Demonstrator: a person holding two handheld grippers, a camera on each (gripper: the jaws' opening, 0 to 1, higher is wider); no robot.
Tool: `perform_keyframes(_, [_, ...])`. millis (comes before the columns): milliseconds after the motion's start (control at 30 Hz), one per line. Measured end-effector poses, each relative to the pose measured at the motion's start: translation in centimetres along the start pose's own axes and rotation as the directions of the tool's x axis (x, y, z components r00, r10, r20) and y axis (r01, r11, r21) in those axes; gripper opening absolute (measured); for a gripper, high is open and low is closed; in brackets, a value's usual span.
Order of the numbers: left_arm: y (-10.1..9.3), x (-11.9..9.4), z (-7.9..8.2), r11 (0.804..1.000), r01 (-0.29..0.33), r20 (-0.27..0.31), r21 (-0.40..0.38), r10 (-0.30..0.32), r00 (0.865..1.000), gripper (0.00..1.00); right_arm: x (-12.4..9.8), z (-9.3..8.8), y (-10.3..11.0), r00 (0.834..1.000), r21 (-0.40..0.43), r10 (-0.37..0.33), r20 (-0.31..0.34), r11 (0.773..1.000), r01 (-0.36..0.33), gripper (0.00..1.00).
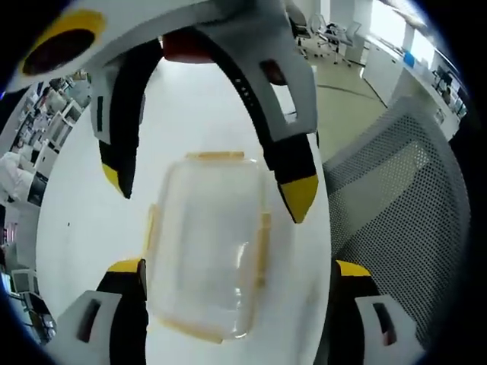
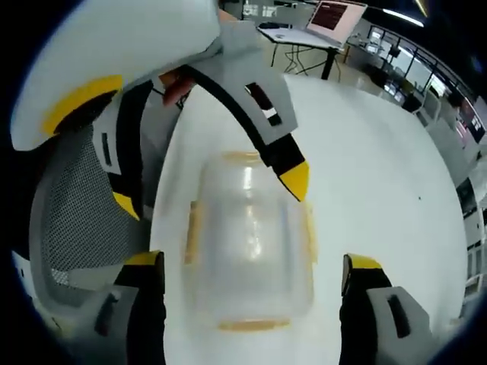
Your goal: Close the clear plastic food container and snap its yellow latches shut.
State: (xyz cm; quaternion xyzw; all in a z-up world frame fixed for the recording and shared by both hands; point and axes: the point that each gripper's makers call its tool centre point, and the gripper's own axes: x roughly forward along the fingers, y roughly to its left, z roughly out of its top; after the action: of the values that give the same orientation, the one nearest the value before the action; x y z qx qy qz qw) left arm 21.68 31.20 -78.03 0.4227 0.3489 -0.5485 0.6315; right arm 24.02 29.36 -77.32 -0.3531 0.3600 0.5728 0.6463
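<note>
Still unlatched or latched? Container sits between both your grippers

Below you, the clear rectangular plastic food container [image 1: 207, 243] with its lid on rests on the round white table [image 1: 84, 220], and in the left gripper view it lies between your left gripper's [image 1: 240, 277] yellow-tipped jaws, which stand spread wide with neither tip touching it. The yellow latches [image 1: 262, 247] show as pale strips along its edges; you cannot tell from here whether they are snapped down. Your right gripper [image 1: 209, 194] reaches in from the top of that view, jaws spread, hanging over the far end of the container.

From the right gripper view the same container [image 2: 247, 243] is blurred, so its latches [image 2: 243, 325] are only faint yellow bands. Your right gripper's [image 2: 251, 274] jaws stand spread on either side of it, apart from its walls. The left gripper [image 2: 209, 194] comes in from above, also spread; one yellow tip overlaps the container's far corner, though contact is unclear.

A grey mesh office chair [image 1: 403, 205] stands just beside the table, cut off by the frame.
</note>
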Motion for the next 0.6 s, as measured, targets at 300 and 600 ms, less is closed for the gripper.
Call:
perform_keyframes(300, [0.6, 0.2, -0.8, 1.000, 0.009, -0.026, -0.011, -0.010, 1.000, 0.99, 0.2, -1.1, 0.3, 0.999, -0.022, -0.014, -0.046, 1.000, 0.013, 0.99])
perform_keyframes(600, [1.5, 0.4, -1.8, 1.000, 0.017, -0.059, -0.010, -0.017, 0.998, 0.99, 0.3, -2.1, 0.0, 0.996, -0.043, -0.040, -0.080, 0.998, 0.037, 0.98])
